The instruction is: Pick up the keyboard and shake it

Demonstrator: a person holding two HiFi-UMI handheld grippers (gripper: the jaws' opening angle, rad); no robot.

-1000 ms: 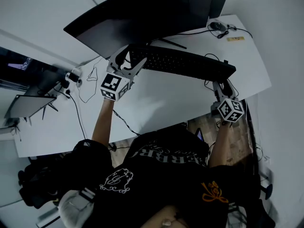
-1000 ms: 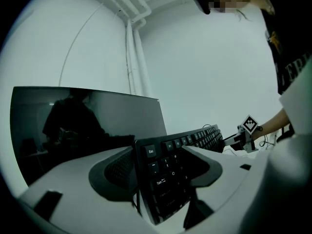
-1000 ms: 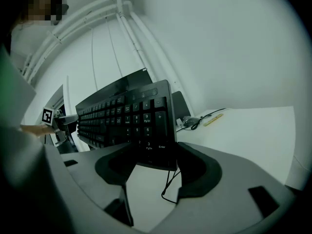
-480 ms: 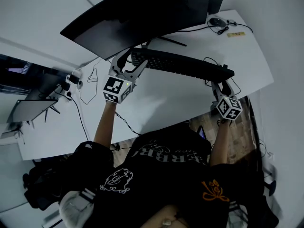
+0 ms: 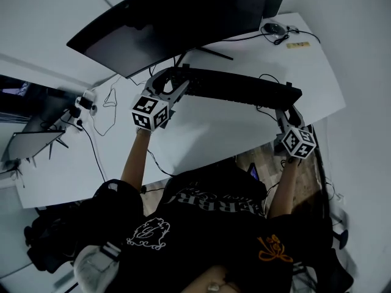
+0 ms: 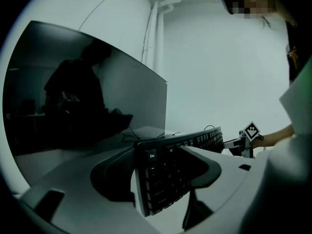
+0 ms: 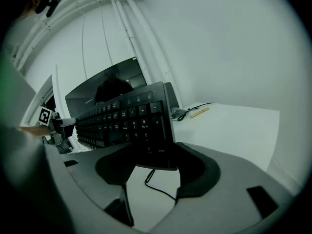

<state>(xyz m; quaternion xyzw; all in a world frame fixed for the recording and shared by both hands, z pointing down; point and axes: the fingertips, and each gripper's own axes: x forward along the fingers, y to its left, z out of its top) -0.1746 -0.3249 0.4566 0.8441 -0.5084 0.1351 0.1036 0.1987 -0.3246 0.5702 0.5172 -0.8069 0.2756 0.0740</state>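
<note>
The black keyboard (image 5: 238, 85) hangs in the air over the white desk (image 5: 208, 130), held by both ends. My left gripper (image 5: 168, 85) is shut on its left end, pads pressing front and back by the Esc key (image 6: 151, 155). On the number-pad end (image 7: 141, 123), my right gripper (image 5: 287, 110) is shut too. In the left gripper view the keyboard (image 6: 204, 140) runs away from my left gripper (image 6: 161, 174) toward the other gripper's marker cube (image 6: 251, 129). Its cable (image 7: 156, 184) dangles below my right gripper (image 7: 156, 167).
A wide curved monitor (image 5: 171, 23) stands just behind the keyboard. A mouse (image 5: 270, 28) and a yellow strip (image 5: 297, 44) lie at the desk's far right corner. Cables (image 5: 104, 112) trail at the left, near a dark screen (image 5: 30, 142). The desk's near edge is by my body.
The keyboard has rolled so its key face no longer shows in the head view, only its dark edge. Both grippers shifted slightly with it, still gripping the ends.
</note>
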